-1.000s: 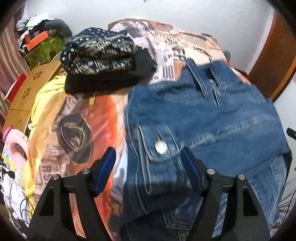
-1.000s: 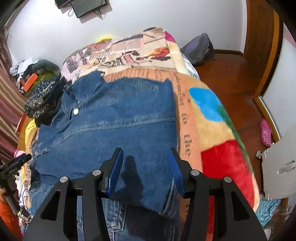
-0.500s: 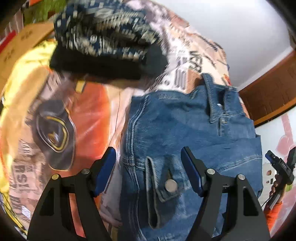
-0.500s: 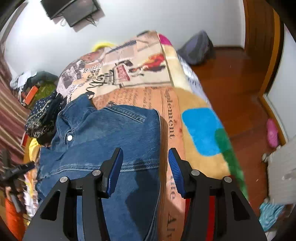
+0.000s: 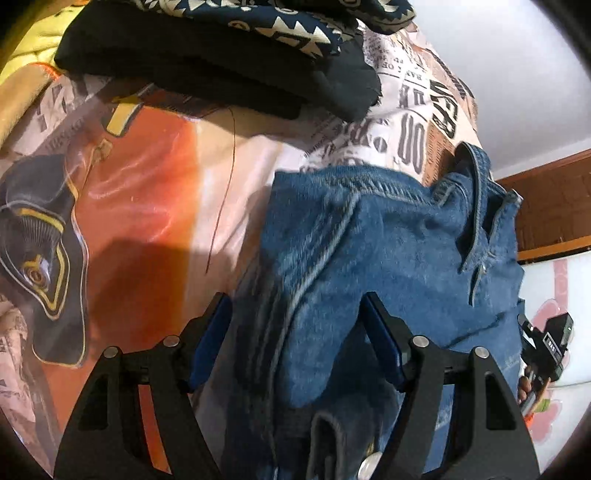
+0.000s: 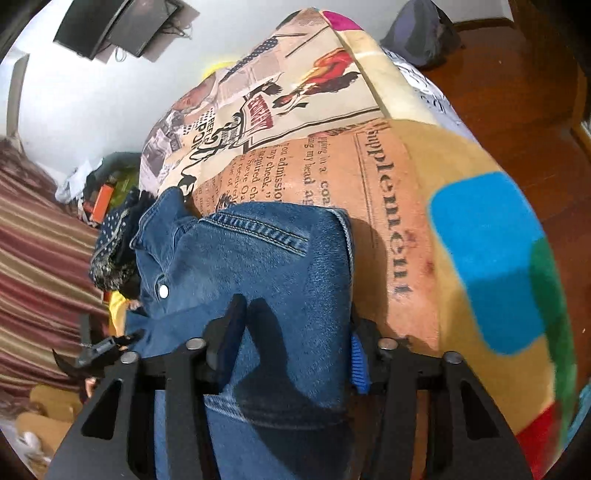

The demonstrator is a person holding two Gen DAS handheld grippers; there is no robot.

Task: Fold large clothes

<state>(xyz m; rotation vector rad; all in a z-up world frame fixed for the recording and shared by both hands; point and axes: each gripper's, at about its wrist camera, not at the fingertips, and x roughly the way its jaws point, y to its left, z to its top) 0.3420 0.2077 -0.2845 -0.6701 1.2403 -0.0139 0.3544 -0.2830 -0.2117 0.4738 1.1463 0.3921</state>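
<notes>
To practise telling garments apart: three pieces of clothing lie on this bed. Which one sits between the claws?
The blue denim jacket, spread flat on the blanket. The patterned navy garment and the black one lie folded in a stack beyond it.

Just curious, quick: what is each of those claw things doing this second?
Left gripper: closing around the denim jacket, not clamped yet.
Right gripper: closing around the jacket's other edge.

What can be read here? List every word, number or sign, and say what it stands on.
"supplement": sideways, large type on the blanket's orange newsprint panel.
"my cheek": small type on the same panel.
"00": big digits on the blanket's white newsprint patch.
Too blurred or small to read: the remaining newsprint, the red banner, and the label on the handheld device.
</notes>
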